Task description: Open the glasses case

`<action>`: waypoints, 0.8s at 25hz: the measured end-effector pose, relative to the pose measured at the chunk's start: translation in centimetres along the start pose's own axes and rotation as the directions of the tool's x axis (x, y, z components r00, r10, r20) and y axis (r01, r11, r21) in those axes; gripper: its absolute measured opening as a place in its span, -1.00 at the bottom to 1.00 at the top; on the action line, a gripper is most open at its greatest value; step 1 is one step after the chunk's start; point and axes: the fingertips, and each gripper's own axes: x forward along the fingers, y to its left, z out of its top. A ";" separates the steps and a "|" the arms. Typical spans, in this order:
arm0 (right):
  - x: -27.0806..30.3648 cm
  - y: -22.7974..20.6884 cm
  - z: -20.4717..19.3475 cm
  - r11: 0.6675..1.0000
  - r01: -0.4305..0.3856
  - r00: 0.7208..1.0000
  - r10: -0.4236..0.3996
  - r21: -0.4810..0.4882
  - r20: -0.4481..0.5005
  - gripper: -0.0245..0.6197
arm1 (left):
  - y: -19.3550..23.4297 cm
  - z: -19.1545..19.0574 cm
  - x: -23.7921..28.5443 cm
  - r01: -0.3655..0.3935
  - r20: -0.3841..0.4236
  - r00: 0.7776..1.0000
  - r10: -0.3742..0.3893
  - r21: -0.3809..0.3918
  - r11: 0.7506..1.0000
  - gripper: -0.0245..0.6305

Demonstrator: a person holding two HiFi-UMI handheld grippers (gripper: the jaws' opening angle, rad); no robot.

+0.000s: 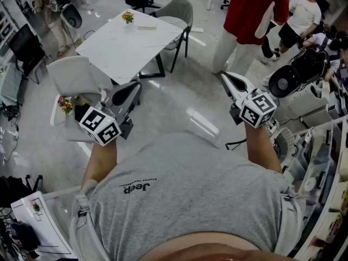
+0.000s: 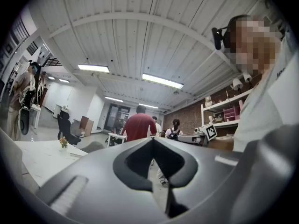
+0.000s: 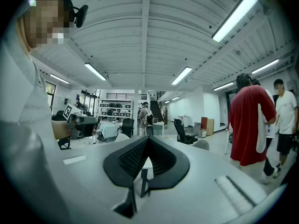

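Observation:
No glasses case shows in any view. My left gripper [image 1: 135, 87] is held level in front of my chest, its marker cube [image 1: 100, 126] toward me; its jaws meet at the tip with nothing between them [image 2: 152, 140]. My right gripper [image 1: 224, 76] is also held level at chest height, off to the right, with its cube [image 1: 259, 109] near my wrist. Its ridged jaws close to a point [image 3: 148, 137] and hold nothing. Both point out over the floor toward a white table [image 1: 109, 50].
The white table carries a small flower pot [image 1: 128, 17] and has grey chairs [image 1: 179, 10] around it. A person in a red shirt [image 1: 254, 12] stands at the back right with others. Shelving and equipment [image 1: 304, 72] line the right side.

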 end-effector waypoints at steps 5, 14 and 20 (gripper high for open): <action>0.3 -0.3 0.0 1.000 -0.006 1.000 0.006 -0.006 -0.001 -0.92 | 0.1 -0.1 0.4 0.003 0.004 1.000 -0.003 0.002 1.000 -0.78; 0.2 -1.6 -0.2 0.997 -0.066 0.998 0.066 0.038 -0.008 -0.92 | 0.0 -0.6 2.5 0.013 0.010 1.000 -0.013 0.001 1.000 -0.78; -0.6 -3.0 -0.1 0.998 -0.063 0.998 0.063 0.031 0.000 -0.92 | -0.8 -0.3 4.5 0.007 0.022 1.000 -0.006 -0.024 1.000 -0.78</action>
